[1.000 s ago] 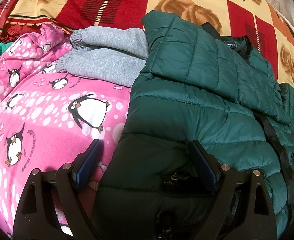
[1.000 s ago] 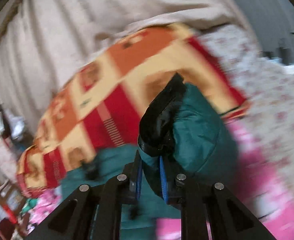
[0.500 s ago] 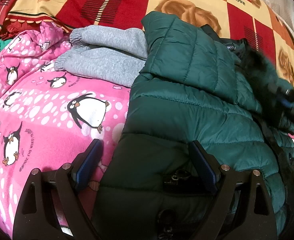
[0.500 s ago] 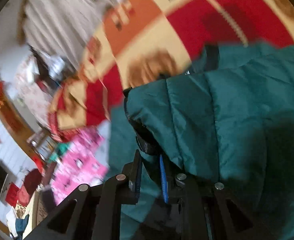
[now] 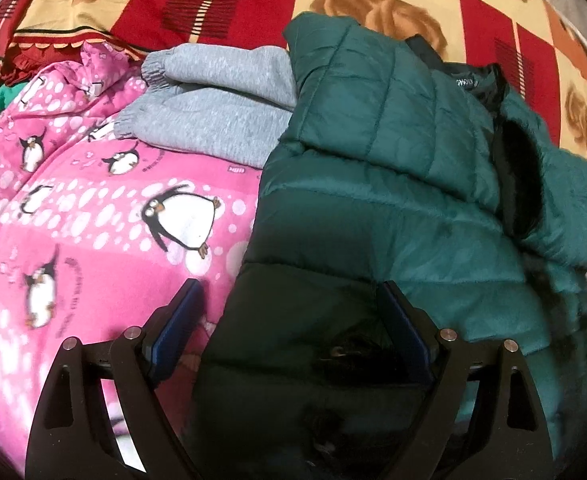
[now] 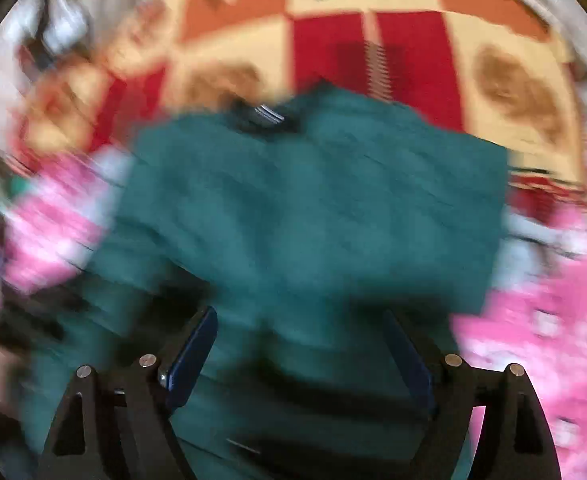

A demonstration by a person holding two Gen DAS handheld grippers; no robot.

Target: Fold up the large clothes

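A dark green quilted puffer jacket lies on the bed, both sleeves folded in over its front. The right sleeve lies across the upper right, its black cuff opening showing. My left gripper is open, its jaws wide apart over the jacket's lower hem, holding nothing. In the blurred right wrist view the jacket fills the middle. My right gripper is open above it, empty.
A pink penguin fleece covers the bed under the jacket. Grey sweatpants lie folded to the jacket's left. A red, orange and cream checked blanket lies behind. The fleece also shows at the right of the right wrist view.
My right gripper carried the right sleeve across the jacket, opened and let it go; the sleeve now lies on the front. The left gripper has barely moved.
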